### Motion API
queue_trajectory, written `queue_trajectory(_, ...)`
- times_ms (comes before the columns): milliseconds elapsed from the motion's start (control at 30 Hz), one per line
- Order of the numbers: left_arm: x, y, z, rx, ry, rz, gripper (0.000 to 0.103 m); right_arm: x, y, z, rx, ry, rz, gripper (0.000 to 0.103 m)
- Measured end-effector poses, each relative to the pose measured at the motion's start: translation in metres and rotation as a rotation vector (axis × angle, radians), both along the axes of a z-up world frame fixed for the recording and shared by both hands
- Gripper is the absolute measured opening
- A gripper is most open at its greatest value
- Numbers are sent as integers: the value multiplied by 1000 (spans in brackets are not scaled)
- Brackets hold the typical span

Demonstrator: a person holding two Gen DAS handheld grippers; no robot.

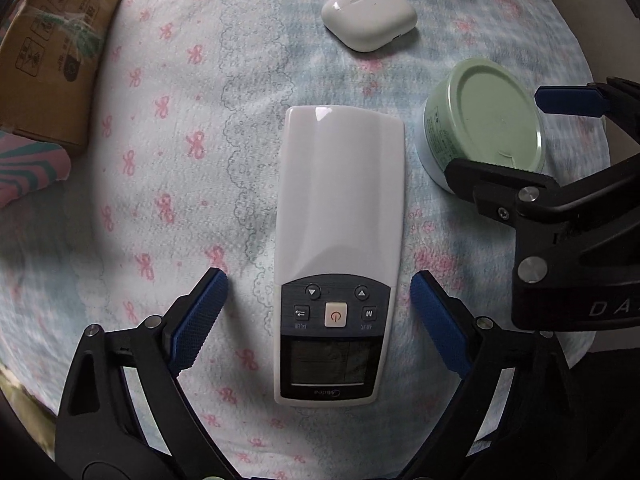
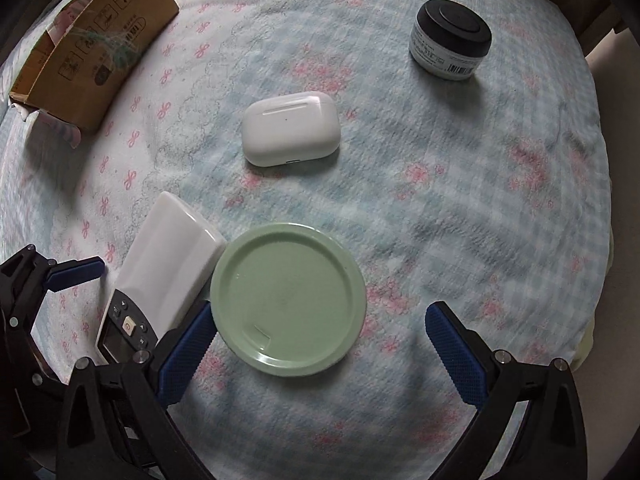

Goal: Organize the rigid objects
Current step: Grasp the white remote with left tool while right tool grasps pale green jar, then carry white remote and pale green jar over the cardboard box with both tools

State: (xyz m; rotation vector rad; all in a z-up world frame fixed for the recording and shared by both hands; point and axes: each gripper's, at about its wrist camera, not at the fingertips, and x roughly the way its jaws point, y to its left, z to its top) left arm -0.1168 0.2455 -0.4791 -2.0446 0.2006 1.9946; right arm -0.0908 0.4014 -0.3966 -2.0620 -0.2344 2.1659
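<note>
A white remote control [image 1: 340,208] lies flat on the flowered cloth, with its display end nearest my left gripper [image 1: 318,278]. That gripper points down over it, and its blue pads [image 1: 200,320] stand open on either side of the button end with a gap to the remote. Right of the remote stands a pale green lidded jar [image 2: 288,300]. My right gripper [image 2: 320,310] is open around the jar; its left pad [image 2: 188,344] is close to the lid's rim and the right pad is well apart. In the right wrist view the remote [image 2: 168,268] lies just left of the jar.
A white earbuds case [image 2: 292,128] lies beyond the jar, and a jar with a black lid [image 2: 450,38] stands at the far right. A cardboard box [image 1: 52,52] stands at the far left. The cloth-covered surface [image 2: 460,200] ends at a rounded edge on the right.
</note>
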Motion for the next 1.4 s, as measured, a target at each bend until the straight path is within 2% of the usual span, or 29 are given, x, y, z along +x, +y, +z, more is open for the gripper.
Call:
queue_trajectory(233,-5,1,-3,-6,-8,1,79,-6,1,-9,-12,-33,5,96)
queue_trajectory(367,-6,1,-2,-11,-7,-1,74,-9,2,-13,-25,-52,10,85)
queue_trajectory(433,-5,0,-2,-12,-7,-5,72,-8,3,-14,-30,-54,9,83)
queue_trajectory(533,-3,2,0,6,-3,-21,56,-7,7,-15,-35,-64,1,69)
queue_trajectory(567,-2,4,2,-1,2,-32,55,-6,9,-15,-39,-60,2,68)
queue_trajectory(833,0,-4,4,14,-3,-14,54,-1,21,-13,-60,-49,-1,67)
queue_trajectory(1033,1,-17,12,56,-19,43,54,5,30,-7,-84,-34,-18,67)
queue_trajectory(1233,1,-39,33,110,-28,125,54,15,37,8,-95,-9,-52,67)
queue_trajectory(1400,1,-61,67,134,14,163,54,23,37,38,-103,42,-81,67)
